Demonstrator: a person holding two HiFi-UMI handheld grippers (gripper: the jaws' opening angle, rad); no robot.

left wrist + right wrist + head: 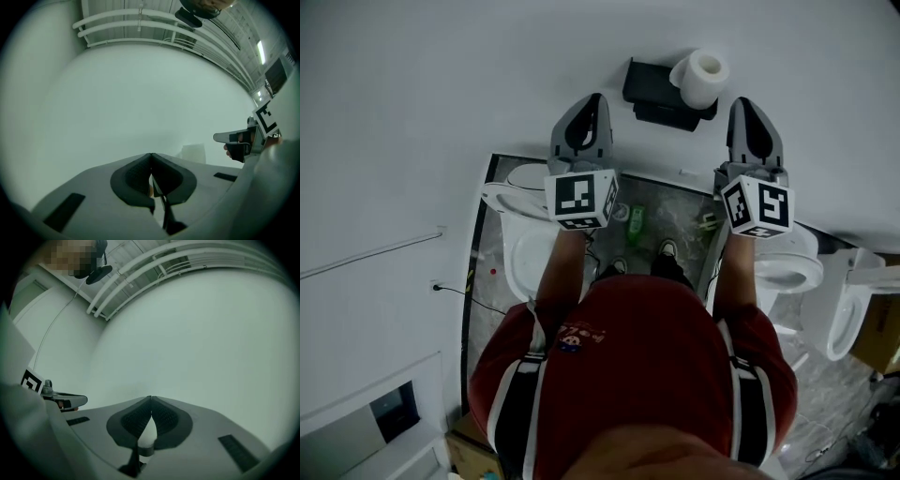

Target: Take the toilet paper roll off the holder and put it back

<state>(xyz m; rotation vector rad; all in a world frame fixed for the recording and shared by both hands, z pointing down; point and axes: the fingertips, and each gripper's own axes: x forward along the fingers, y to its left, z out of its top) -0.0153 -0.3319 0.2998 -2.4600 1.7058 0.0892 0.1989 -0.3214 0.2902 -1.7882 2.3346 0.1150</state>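
Note:
A white toilet paper roll [699, 77] sits on the black wall holder [654, 94] at the top of the head view. My left gripper [592, 97] hangs below and left of the holder, its tips together and empty. My right gripper [742, 101] is just right of and below the roll, also shut with nothing in it. In the left gripper view the shut jaws [151, 154] point at bare white wall, with a pale block, perhaps the roll [193, 153], to the right and the right gripper [243, 140] beyond. In the right gripper view my right gripper [151, 398] faces blank wall.
White toilets stand below: one [523, 234] at the left, one [787, 262] under the right gripper, another [853, 300] at the far right. The person's red shirt [647, 356] fills the lower middle. A green bottle [636, 221] lies on the marble floor [661, 211].

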